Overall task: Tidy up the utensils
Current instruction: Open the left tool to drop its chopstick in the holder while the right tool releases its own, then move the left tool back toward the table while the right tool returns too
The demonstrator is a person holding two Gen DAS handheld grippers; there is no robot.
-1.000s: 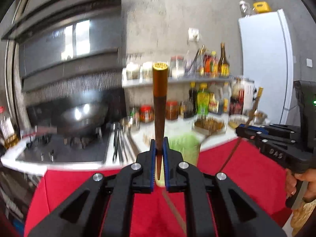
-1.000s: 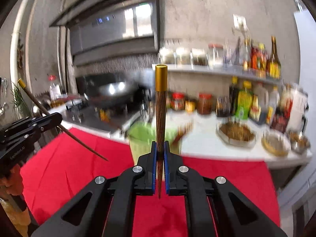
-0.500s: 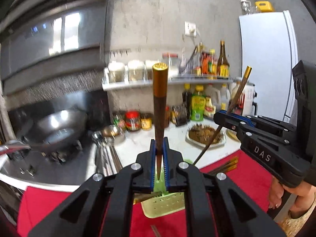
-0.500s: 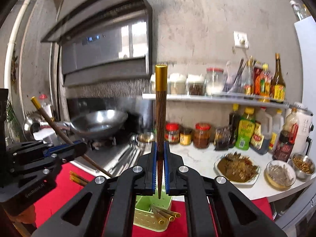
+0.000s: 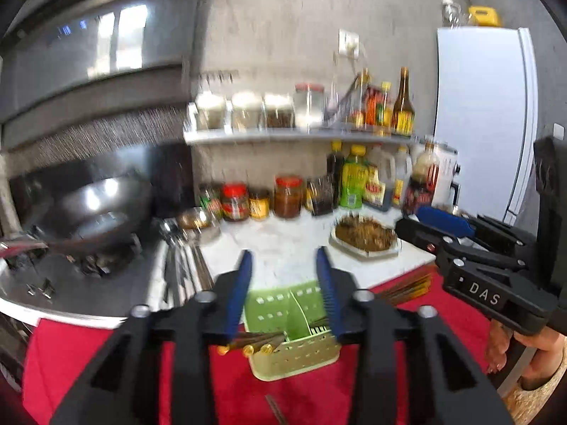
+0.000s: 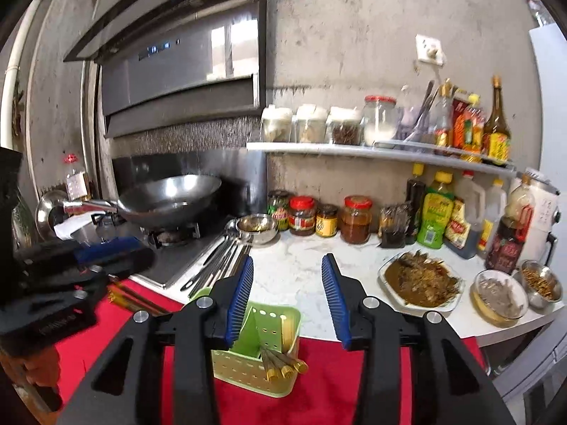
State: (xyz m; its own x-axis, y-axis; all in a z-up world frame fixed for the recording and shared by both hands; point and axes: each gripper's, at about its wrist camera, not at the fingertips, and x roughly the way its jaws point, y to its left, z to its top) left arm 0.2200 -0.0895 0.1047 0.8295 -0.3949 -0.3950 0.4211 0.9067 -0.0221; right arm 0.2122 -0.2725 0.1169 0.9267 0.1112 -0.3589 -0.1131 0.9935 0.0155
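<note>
The green utensil caddy [image 6: 264, 361] lies on its side on the red cloth [image 6: 329, 382] at the near edge of the table [image 6: 294, 272], open end facing you. Gold-capped chopsticks [image 6: 283, 366] lie in its right compartment, ends jutting out; in the left view, chopstick ends [image 5: 253, 345] poke from its left side. More chopsticks [image 5: 407, 287] lie on the cloth to the right. Legible writing: "DAS" on your right claw's body [image 5: 483, 297]. Bottle and jar labels are too blurred to read. Your left claw [image 5: 283, 297] is spread wide, holding nothing. Your right claw [image 6: 288, 299] is likewise wide, empty, above the caddy.
</note>
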